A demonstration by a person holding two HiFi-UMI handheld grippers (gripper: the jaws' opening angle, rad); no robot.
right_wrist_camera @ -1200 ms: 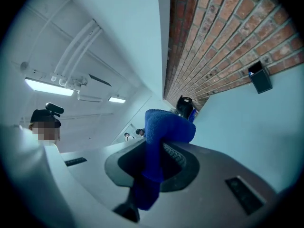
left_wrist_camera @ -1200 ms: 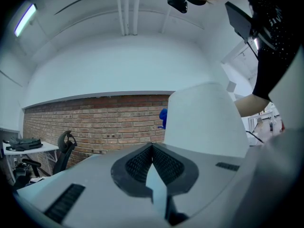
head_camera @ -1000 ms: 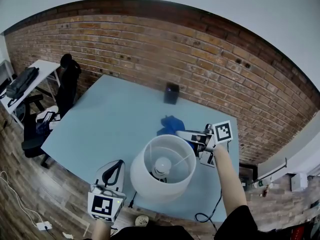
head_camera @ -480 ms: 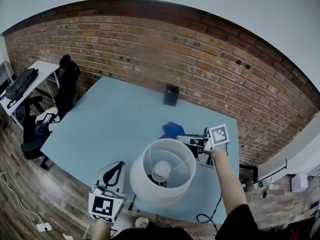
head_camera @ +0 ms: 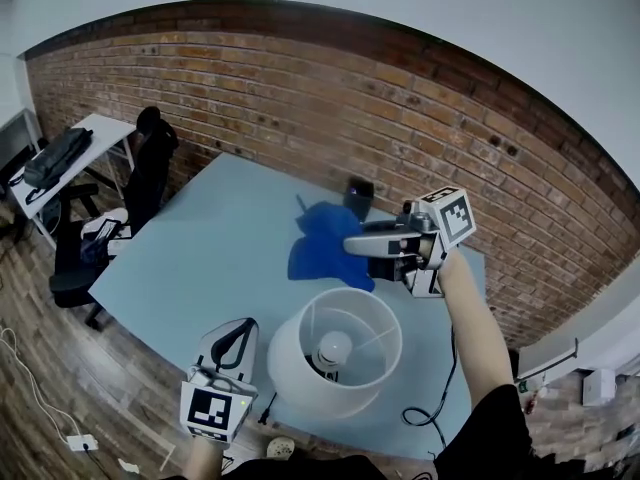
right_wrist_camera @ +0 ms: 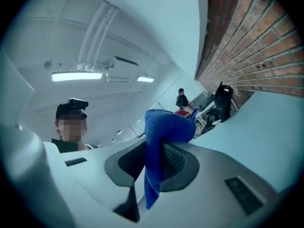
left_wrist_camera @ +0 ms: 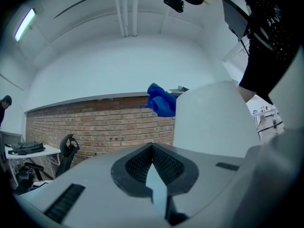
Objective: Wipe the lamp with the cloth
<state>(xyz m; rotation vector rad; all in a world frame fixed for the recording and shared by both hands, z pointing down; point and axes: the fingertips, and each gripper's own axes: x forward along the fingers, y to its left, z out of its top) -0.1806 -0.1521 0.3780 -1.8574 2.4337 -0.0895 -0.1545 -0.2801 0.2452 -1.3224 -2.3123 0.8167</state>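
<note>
A lamp with a white drum shade stands near the front of the pale blue table, its bulb visible from above. My right gripper is raised over the table behind the lamp and is shut on a blue cloth, which hangs loose to its left. In the right gripper view the cloth is pinched between the jaws and droops over them. My left gripper hovers at the table's front edge, left of the shade, shut and holding nothing. The left gripper view shows the shade and the cloth beyond it.
A small black box stands at the table's back edge against the brick wall. A black cable trails off the front right corner. An office chair and a white desk stand to the left.
My right gripper has lifted the blue cloth off the table and risen up behind the lamp; the cloth now hangs in the air. The left gripper has stayed put.
</note>
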